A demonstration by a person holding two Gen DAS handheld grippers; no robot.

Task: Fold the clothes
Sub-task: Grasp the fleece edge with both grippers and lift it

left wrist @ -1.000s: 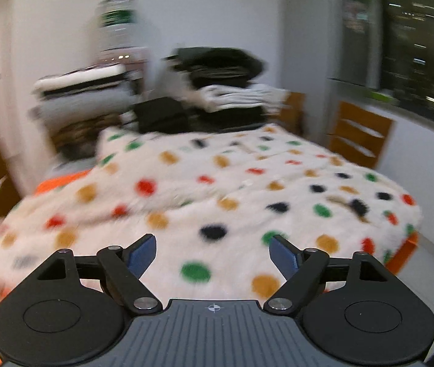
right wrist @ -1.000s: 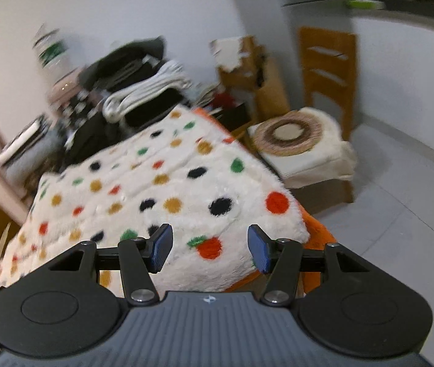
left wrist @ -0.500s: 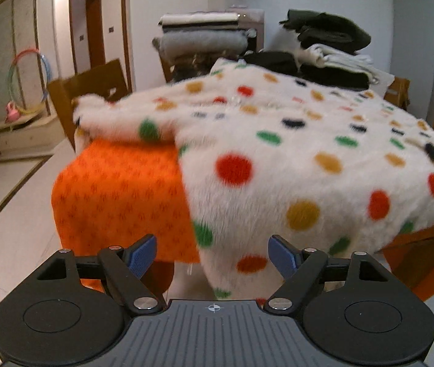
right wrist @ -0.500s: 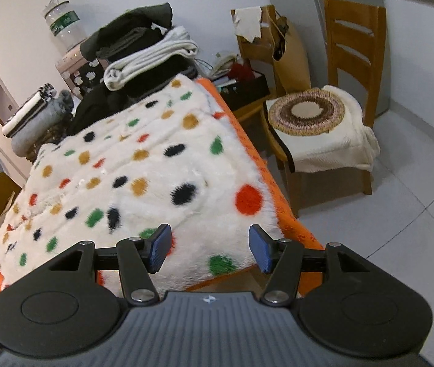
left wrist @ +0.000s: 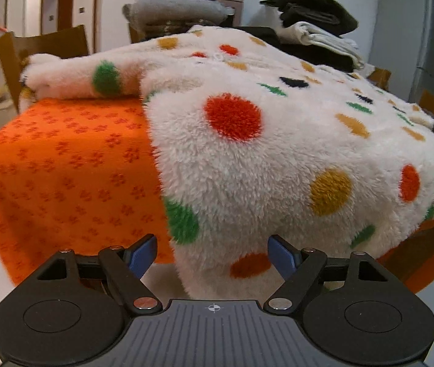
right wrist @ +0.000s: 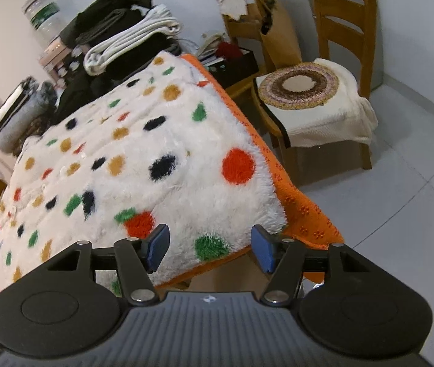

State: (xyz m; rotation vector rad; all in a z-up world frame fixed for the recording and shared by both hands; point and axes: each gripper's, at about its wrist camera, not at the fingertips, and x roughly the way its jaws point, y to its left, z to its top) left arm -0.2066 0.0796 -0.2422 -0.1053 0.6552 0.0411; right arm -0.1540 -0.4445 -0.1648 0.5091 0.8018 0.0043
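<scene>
Both hands have come down over the last second: a moment back my left view looked across the top of the spotted fleece garment (left wrist: 278, 140), now it sits low at the near hanging edge, looking up the drape. My left gripper (left wrist: 212, 255) is spread wide, nothing pinched, the bottom hem with its red dot just ahead between the blue pads. My right gripper (right wrist: 207, 250) has also dropped toward the near right corner; its jaws are opening, with the fleece edge and a green dot showing between them but no pad pressing on cloth. The garment lies spread flat on the orange tablecloth (left wrist: 64, 165), one sleeve stretched toward the far left, hem hanging over the near edge. I judge this as lining up to take the two near hem corners for the first fold; no fold made yet. Hard to make out: whether the pads touch pile or hang short of it; the far collar end, blocked by the stacked folded clothes (right wrist: 131, 39); the underside of the hem; my own hands, out of both views
</scene>
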